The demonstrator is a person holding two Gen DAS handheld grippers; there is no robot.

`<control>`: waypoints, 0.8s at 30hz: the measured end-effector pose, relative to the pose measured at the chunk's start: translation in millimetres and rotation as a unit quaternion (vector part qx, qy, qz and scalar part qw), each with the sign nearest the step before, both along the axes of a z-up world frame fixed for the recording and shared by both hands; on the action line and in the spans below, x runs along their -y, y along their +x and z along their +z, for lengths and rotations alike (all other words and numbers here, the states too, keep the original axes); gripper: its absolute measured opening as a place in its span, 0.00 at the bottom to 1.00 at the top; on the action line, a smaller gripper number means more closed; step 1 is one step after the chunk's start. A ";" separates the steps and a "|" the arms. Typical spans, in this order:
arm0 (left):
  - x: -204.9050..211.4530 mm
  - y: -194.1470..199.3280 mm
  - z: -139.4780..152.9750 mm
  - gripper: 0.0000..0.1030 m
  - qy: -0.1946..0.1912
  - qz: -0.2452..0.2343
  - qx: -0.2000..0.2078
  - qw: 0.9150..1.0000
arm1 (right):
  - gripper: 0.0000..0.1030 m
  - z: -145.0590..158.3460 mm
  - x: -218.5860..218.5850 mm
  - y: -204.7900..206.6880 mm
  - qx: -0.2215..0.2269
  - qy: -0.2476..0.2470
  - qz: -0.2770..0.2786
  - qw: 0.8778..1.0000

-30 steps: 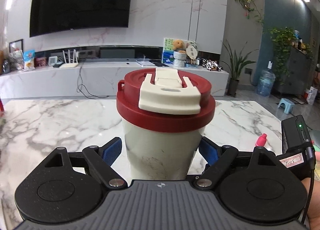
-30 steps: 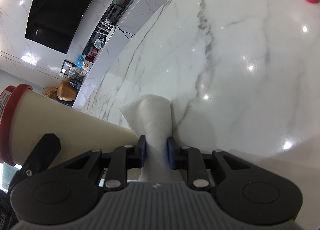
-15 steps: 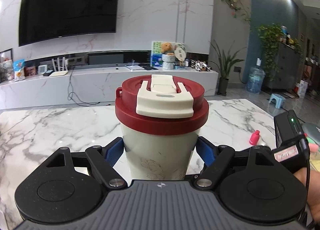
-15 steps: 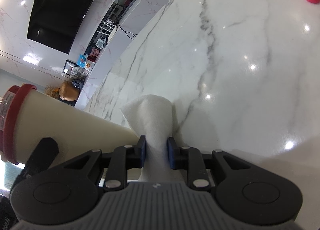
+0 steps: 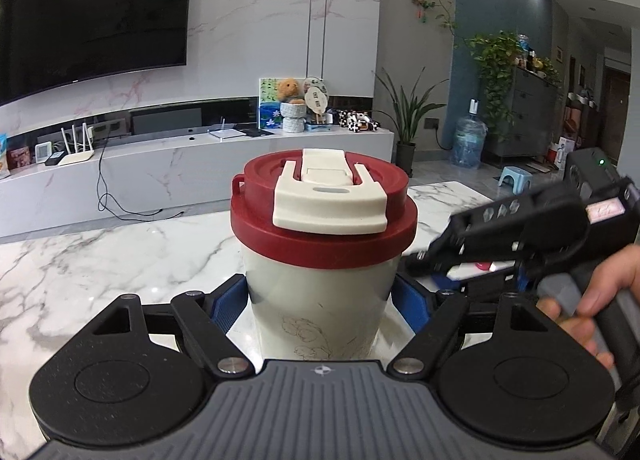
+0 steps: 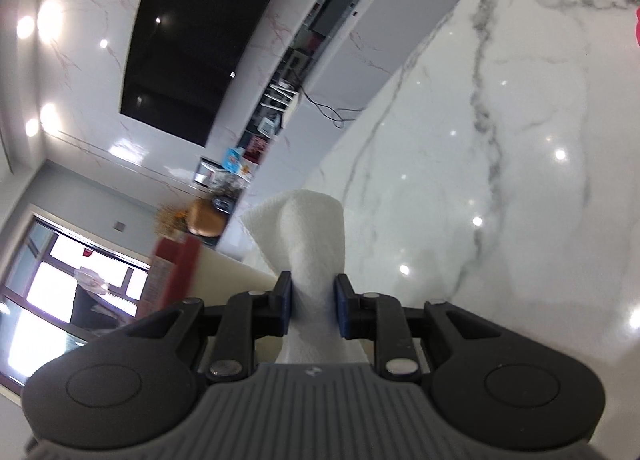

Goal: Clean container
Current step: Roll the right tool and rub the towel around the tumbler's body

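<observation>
A cream cup (image 5: 316,284) with a red lid (image 5: 256,227) and a white flip cap (image 5: 330,203) stands upright on the marble table (image 5: 100,272). My left gripper (image 5: 320,298) is shut on the cup's lower body, with a blue pad against each side. My right gripper (image 6: 312,300) is shut on a bunched white paper towel (image 6: 304,227). The left wrist view shows that right gripper (image 5: 424,262), held by a hand (image 5: 600,288), level with the cup's upper right side just under the lid. The right wrist view has the cup (image 6: 240,280) at lower left, its lid blurred.
A pink bottle (image 6: 637,25) shows at the far right edge of the table. Beyond the table's far edge runs a low white TV console (image 5: 200,163) with a wall TV above it. A water jug (image 5: 468,141) and plants stand on the floor at the right.
The left jaws closed onto the cup. The right gripper rose with the towel and came into the left view beside the cup's upper right. The right view tilted upward.
</observation>
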State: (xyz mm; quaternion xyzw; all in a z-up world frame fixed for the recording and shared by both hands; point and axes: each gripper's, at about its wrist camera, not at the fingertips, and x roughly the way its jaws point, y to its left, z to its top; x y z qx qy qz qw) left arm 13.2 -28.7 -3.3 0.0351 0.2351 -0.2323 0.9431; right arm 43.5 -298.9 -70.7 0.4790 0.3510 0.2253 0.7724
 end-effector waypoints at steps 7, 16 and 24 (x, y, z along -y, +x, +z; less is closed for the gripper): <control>0.9 -2.5 -1.3 0.75 0.000 -0.004 0.000 1.000 | 0.24 11.1 8.4 -4.5 0.041 0.058 -0.003 0.997; 0.4 -4.2 1.2 0.75 -0.001 -0.002 -0.003 1.000 | 0.24 -4.1 4.6 -3.7 0.007 0.060 0.003 0.998; -1.7 -2.1 4.6 0.75 -0.001 -0.001 -0.006 1.000 | 0.24 -24.2 -5.8 -1.8 -0.037 -0.009 0.014 0.999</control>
